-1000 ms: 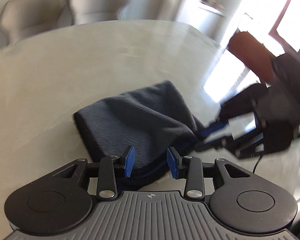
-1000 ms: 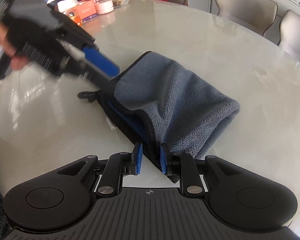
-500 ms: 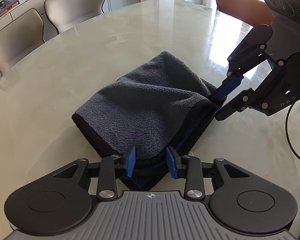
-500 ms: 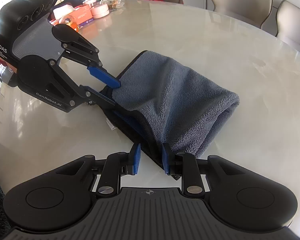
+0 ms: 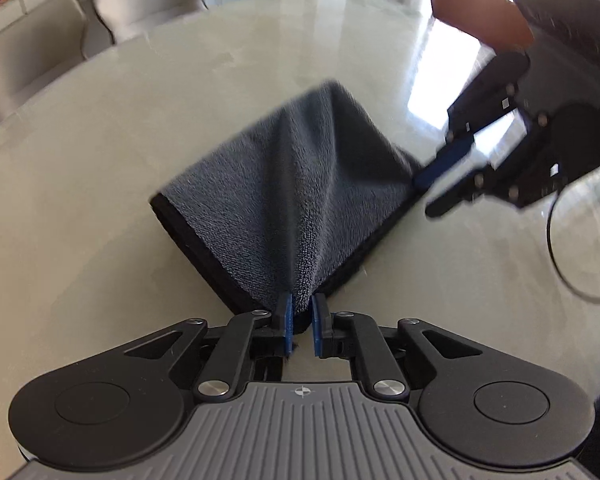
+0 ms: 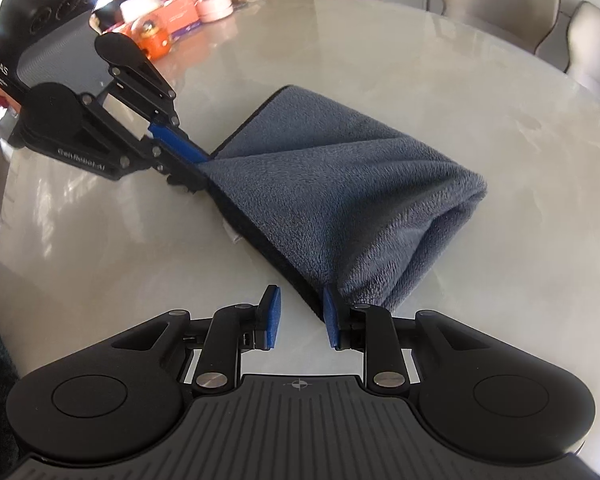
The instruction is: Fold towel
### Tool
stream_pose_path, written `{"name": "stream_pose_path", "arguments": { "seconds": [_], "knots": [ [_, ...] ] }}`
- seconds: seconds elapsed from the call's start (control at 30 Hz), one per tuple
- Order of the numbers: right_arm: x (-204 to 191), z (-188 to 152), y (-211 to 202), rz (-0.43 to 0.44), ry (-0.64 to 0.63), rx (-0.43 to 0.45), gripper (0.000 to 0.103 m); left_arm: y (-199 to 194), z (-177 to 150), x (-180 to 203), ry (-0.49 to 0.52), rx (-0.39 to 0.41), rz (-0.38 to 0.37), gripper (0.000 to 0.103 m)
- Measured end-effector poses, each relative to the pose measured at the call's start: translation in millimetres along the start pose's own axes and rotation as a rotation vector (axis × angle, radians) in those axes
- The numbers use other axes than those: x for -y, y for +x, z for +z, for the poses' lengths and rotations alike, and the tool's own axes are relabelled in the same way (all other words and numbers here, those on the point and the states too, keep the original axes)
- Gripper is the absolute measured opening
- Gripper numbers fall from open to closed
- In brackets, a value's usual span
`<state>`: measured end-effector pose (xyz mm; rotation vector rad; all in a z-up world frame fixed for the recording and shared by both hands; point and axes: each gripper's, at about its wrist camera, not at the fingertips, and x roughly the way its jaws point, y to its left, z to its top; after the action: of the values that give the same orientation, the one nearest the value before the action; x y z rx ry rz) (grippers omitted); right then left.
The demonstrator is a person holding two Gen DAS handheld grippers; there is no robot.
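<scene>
Left claw [image 5: 301, 312] opening, towel [image 5: 300, 184] corner between pads; right claw [image 6: 300, 316] apart.

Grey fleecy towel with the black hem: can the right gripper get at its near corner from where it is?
Probably yes. The hemmed corner of the grey fleecy towel lies between the open pads of the right gripper, against one of them, and nothing on the pale table blocks it.

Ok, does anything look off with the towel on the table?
Yes. The grey towel is not lying flat: its folded end bulges open like a pocket, and one corner is pulled up into a peak at the left gripper, whose jaws are opening with cloth between them.
</scene>
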<state>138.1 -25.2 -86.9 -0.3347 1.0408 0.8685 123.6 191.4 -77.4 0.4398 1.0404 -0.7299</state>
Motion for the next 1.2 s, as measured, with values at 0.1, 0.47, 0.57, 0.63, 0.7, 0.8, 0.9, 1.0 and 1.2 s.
{"name": "stream_pose_path", "arguments": {
  "seconds": [0.1, 0.47, 0.57, 0.63, 0.7, 0.8, 0.9, 1.0, 1.2],
  "knots": [
    [5, 7, -9, -0.028, -0.010, -0.019, 0.027, -7, 9, -8, 0.004, 0.017, 0.000, 0.038],
    [57, 12, -3, -0.091, 0.408, 0.178, 0.041, -8, 58, -45, -0.122, 0.212, 0.004, 0.055],
    [57, 7, 8, -0.114, 0.418, 0.161, 0.031, 14, 55, -50, -0.206, 0.188, -0.040, 0.055],
    [53, 3, 13, -0.145, 0.383, 0.130, 0.017, 29, 50, -50, -0.239, 0.151, -0.061, 0.055],
    [52, 0, 14, -0.155, 0.370, 0.112, 0.013, 38, 41, -47, -0.245, 0.124, -0.049, 0.055],
    [52, -3, 12, -0.165, 0.362, 0.091, 0.013, 39, 33, -42, -0.239, 0.118, -0.048, 0.057],
    [53, 4, 5, -0.184, 0.384, 0.093, 0.017, 34, 36, -45, -0.230, 0.115, -0.038, 0.057],
    [51, 15, -9, -0.212, 0.387, 0.200, 0.020, 28, 47, -50, -0.228, 0.168, -0.026, 0.057],
    [55, 27, 8, -0.101, 0.403, 0.328, 0.030, 44, 65, -57, -0.284, 0.228, -0.016, 0.060]
  ]
}}
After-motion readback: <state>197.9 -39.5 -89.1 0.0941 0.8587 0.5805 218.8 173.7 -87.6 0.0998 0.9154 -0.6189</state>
